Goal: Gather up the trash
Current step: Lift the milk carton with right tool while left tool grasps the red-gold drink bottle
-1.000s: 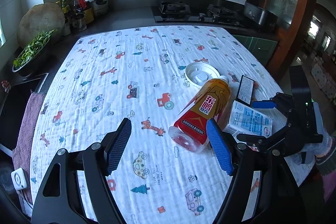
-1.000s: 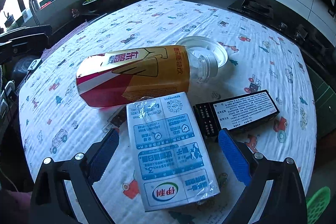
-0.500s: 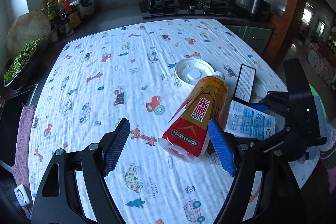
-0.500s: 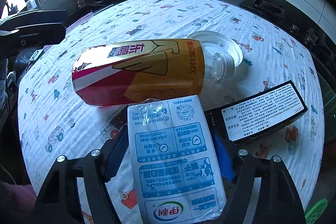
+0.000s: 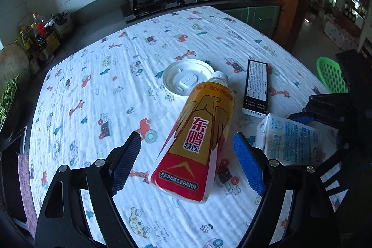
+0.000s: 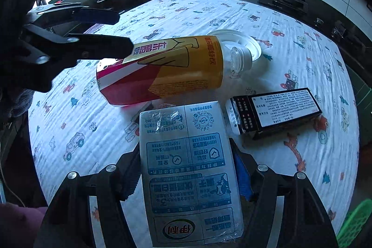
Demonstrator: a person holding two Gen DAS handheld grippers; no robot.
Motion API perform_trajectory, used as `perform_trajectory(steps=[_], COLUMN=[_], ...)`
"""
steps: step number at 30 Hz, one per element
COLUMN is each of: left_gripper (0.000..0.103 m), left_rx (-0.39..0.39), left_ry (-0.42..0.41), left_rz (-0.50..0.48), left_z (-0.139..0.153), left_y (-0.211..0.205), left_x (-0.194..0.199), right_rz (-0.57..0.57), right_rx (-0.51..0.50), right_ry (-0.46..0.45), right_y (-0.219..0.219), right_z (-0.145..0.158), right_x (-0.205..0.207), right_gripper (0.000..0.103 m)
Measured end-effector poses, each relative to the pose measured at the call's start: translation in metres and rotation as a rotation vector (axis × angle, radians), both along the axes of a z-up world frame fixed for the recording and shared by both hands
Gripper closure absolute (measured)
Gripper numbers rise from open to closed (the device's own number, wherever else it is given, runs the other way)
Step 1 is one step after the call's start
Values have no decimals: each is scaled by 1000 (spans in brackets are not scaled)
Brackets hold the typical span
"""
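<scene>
Milk carton (image 6: 188,169) sits clamped between closing right gripper (image 6: 186,174).

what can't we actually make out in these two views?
- Right wrist: right claw pads, hidden behind the milk carton; contact unclear.
- Right wrist: carton's near end, cut off by frame edge.
- Left wrist: green basket, mostly behind the right claw's body.
- Both: fine print on black box, too small.

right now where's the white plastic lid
In the left wrist view the white plastic lid lies mid-table on the patterned cloth, just behind the bottle neck and left of the black box.
</scene>
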State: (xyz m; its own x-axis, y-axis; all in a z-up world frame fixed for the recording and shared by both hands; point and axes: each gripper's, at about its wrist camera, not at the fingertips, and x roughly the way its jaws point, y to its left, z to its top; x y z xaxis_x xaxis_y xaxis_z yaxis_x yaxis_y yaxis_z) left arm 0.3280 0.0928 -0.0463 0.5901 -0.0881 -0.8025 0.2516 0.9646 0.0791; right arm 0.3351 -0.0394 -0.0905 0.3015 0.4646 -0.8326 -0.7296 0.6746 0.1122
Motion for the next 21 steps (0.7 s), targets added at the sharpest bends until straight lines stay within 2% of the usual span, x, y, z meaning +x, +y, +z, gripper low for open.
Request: perform_trajectory(steps=[6,12,19,21], left_gripper=[22,22,22,28], left_rx=[32,67,57,47], left_ry=[54,116,180,183], left_rz=[-64,-80,-82,-84], left_z=[-16,-35,-51,-52], left_y=[-13,-18,-24,-26], left_x=[20,41,55,56], right_rz=[-37,-96,-150,-165], right_rx=[-3,9,27,33], right_ry=[7,12,21,16], right_y=[-22,-45,-65,-69], right_z=[-1,0,-3,-3], right_x=[-13,-23,-33,-35], right_gripper=[38,38,38,38])
